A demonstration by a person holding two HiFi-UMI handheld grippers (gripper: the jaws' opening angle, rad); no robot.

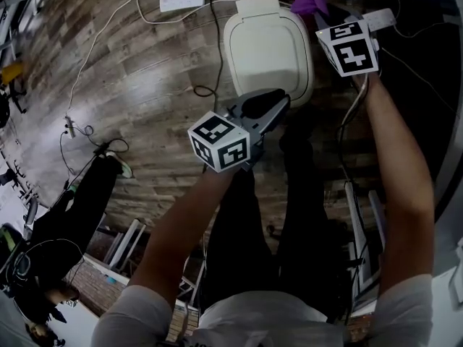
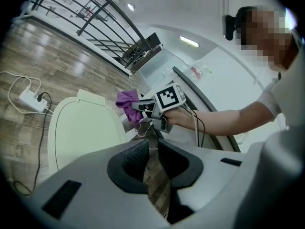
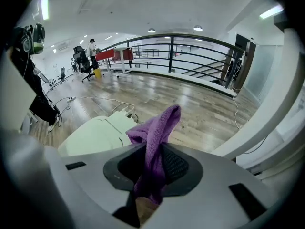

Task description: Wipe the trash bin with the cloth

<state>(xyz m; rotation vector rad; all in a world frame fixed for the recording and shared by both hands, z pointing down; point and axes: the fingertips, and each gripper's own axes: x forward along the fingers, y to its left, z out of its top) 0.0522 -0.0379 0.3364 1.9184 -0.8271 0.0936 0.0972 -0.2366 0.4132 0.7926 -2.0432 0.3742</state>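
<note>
In the head view we see only the lid of the trash bin (image 1: 268,49); its body is hidden beneath, and the left gripper (image 1: 266,113) covers its near rim. The right gripper (image 1: 322,16) sits mostly behind its own marker cube (image 1: 349,47) there. In the right gripper view the cloth (image 3: 155,142) disappears down between the jaws, and the far figures (image 3: 90,49) are too small to tell apart.

Dim head view, bright ceiling lights (image 2: 189,41) overhead, fisheye warping, dark vignetted corners
</note>
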